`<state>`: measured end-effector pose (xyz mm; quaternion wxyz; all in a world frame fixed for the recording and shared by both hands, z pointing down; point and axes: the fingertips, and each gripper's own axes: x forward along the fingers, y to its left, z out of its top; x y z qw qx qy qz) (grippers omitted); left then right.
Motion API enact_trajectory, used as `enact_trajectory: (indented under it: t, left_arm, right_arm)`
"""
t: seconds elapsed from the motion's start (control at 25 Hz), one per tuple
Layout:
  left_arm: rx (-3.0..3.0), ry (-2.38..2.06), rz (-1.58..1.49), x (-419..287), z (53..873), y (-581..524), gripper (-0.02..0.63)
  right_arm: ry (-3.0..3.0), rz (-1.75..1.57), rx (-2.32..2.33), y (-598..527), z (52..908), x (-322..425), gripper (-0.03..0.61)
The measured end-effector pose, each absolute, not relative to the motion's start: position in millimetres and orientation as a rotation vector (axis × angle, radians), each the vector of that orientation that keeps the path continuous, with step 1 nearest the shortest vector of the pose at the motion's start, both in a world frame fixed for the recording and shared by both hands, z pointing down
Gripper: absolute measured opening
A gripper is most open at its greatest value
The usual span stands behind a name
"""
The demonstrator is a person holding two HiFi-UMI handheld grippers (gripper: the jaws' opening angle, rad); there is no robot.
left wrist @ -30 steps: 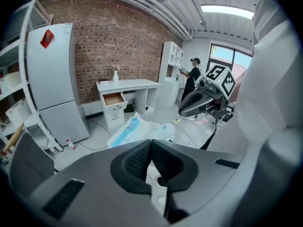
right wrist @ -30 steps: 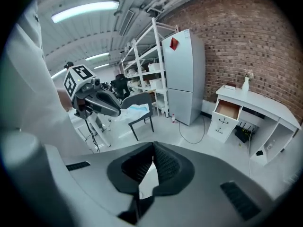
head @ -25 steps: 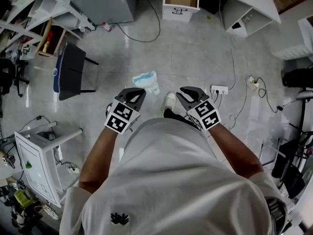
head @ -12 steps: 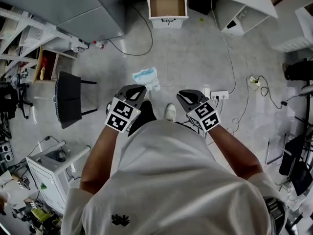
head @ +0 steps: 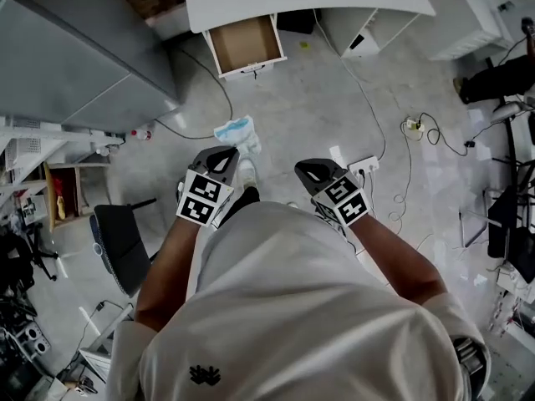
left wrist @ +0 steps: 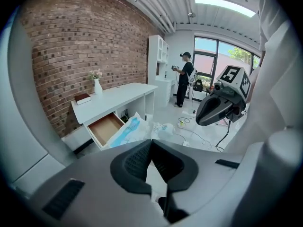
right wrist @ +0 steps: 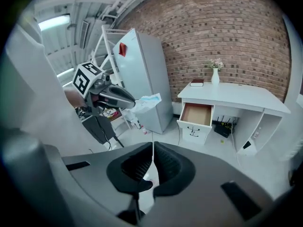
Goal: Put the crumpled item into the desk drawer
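Clamped in the left gripper point(head: 226, 154), the crumpled item point(head: 235, 132) has the open desk drawer point(head: 245, 43) well apart at twelve o'clock, nearer than to the right gripper point(head: 311, 171), closed empty.

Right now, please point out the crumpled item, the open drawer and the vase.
crumpled item point(head: 236, 132), head view, blue middle.
open drawer point(head: 245, 44), head view, bare bottom.
vase point(right wrist: 215, 77), right gripper view, white body.

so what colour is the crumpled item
Crumpled item: white with light blue, clearest in the left gripper view.
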<state>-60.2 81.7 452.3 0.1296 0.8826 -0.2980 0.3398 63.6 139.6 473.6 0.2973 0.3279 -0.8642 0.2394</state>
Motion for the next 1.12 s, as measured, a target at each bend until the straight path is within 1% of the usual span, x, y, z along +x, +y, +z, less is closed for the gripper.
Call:
enact_trajectory:
  t: [0.24,0.48,0.84,1.12]
  left_arm:
    - [2.625,-0.798,1.020,-84,470,-25,0.025]
    - [2.626,-0.765,1.052,-87,499,-103,0.025]
    - [2.561,-0.816,1.132,-30,556,-219,0.025]
    - [2.481,-0.867,1.254,21,616,-310,0.025]
  right_arm:
    - [-2.266,0.734,1.061,54,471,38,0.035]
    - [-2.232,0.751,1.118,15,466,21,0.035]
    - [-2.237,0.805,1.079,-67,482,64,0.035]
    - [-2.253,0.826,0.963,-163,501,123,0.035]
